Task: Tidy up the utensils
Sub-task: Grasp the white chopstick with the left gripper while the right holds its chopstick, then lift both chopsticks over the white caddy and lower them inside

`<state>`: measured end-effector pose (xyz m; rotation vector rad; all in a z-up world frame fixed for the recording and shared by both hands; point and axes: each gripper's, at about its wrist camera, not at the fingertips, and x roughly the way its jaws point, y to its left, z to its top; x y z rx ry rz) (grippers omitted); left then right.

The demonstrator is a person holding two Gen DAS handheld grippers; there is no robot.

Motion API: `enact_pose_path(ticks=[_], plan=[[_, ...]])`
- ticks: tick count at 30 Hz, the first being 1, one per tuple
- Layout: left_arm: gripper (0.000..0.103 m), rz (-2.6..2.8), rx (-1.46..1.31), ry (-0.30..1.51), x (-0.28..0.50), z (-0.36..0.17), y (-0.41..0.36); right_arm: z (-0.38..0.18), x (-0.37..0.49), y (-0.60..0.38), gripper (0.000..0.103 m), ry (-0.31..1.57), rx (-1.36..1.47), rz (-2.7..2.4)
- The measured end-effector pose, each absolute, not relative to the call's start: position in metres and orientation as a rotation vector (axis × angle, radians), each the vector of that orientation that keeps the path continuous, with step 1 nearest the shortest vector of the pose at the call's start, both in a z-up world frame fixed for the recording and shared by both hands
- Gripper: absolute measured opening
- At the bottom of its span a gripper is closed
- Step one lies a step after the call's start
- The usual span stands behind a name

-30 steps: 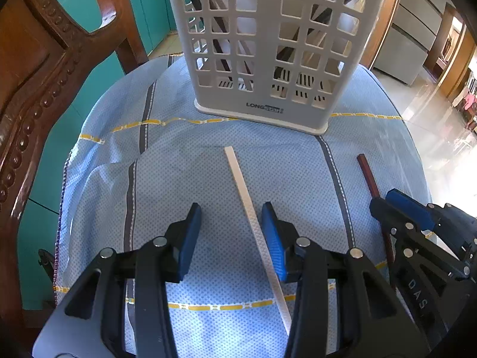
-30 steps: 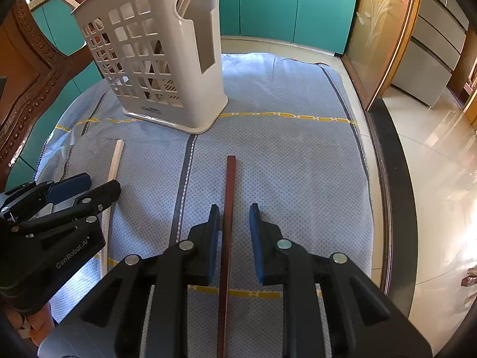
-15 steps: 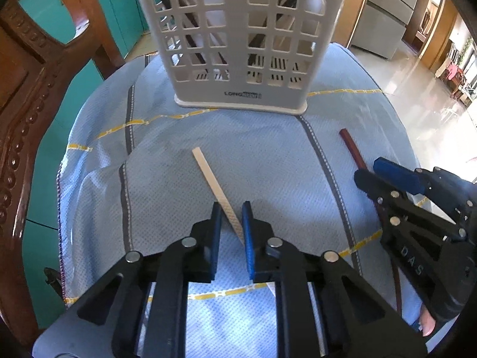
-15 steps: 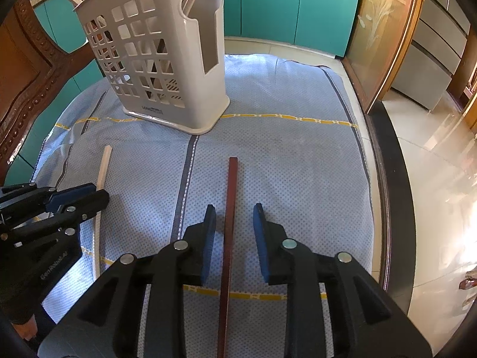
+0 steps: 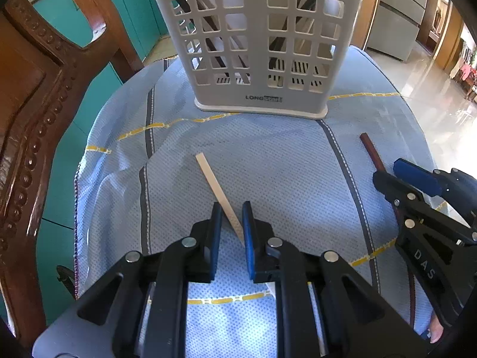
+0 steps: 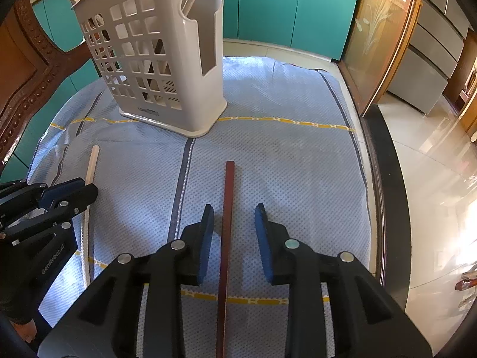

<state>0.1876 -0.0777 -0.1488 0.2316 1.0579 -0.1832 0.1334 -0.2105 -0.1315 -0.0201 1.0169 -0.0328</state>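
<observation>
Chopsticks (image 5: pixel 219 189) lie near basket (image 5: pixel 259 44), chair (image 5: pixel 35 95) beside.

Ahead of both my hand-held grippers, the white slotted basket (image 5: pixel 262 44) stands upright on the cloth-covered surface (image 6: pixel 283 164), blocking the far middle. A bare stretch of cloth lies between it and my fingers. To my left, a carved wooden chair (image 5: pixel 32 125) rises close beside the surface edge. My left hand-held gripper (image 5: pixel 232 223) and right hand-held gripper (image 6: pixel 234 223) sit side by side, near each other. To my right the surface ends above open floor (image 6: pixel 432 179).
</observation>
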Motion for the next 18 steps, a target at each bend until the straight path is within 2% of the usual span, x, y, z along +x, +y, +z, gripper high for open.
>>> enact_pose_path(ticks=[18], plan=[[0.017,-0.161,0.269,1.03,0.1804,-0.1472,-0.0828,-0.1329,0.1355,-0.2104,0.035,1.016,-0.036,-0.044]])
